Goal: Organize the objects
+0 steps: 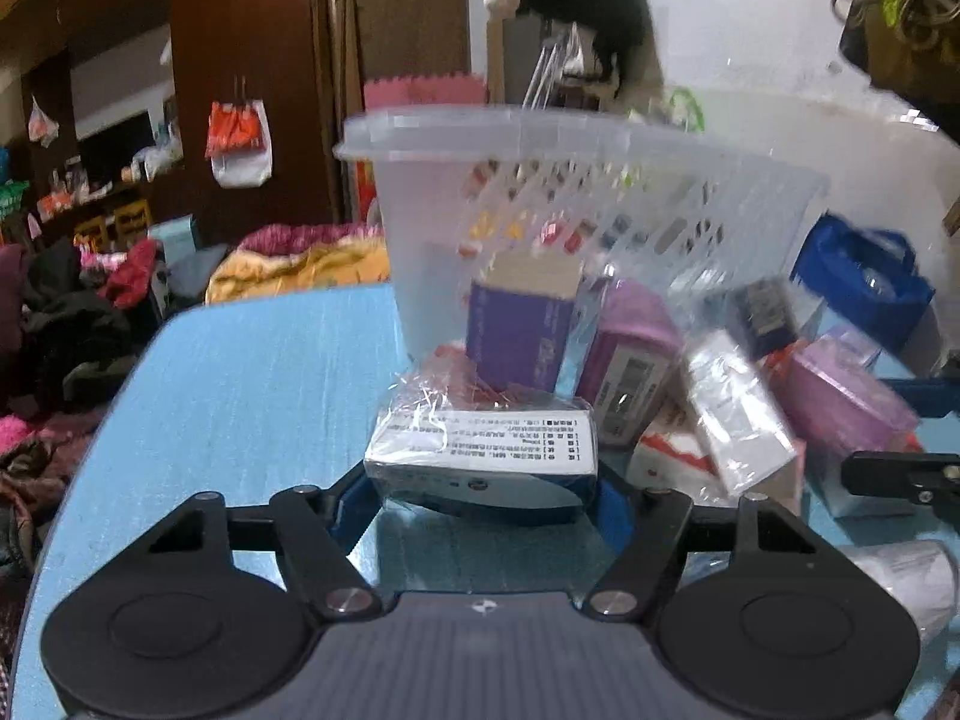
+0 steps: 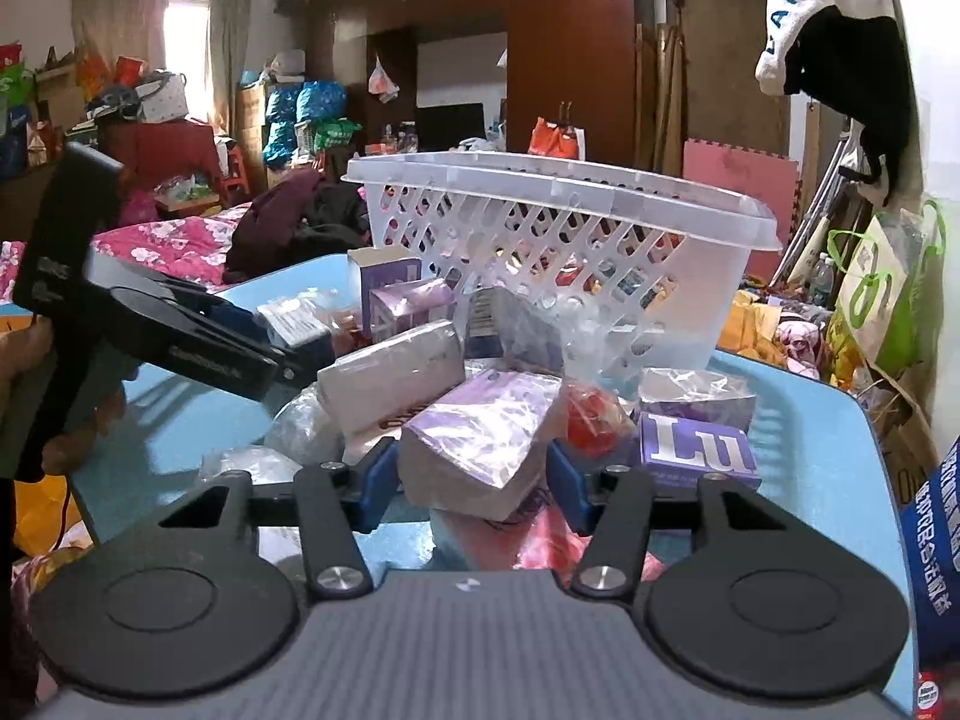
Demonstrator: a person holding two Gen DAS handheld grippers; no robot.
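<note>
Fingers of left gripper [image 1: 480, 483] pinching wrapped white box [image 1: 480, 441] by its sides, box lying flat on blue bench [image 1: 240, 390]. Fingers of right gripper [image 2: 471, 483] closing narrow around wrapped lilac box [image 2: 480, 444], pads at its sides, contact likely. Both boxes sitting at near edge of heap, easiest reach. Clear slotted basket [image 2: 540, 240] standing just behind heap, probably destination. Person's hand [image 2: 24, 354] gripping left tool.

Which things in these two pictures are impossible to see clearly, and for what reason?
- Left wrist view: basket and the boxes below it are motion-blurred.
- Left wrist view: right gripper is cut off by the edge.
- Right wrist view: basket's contents are hidden behind its lattice wall.
</note>
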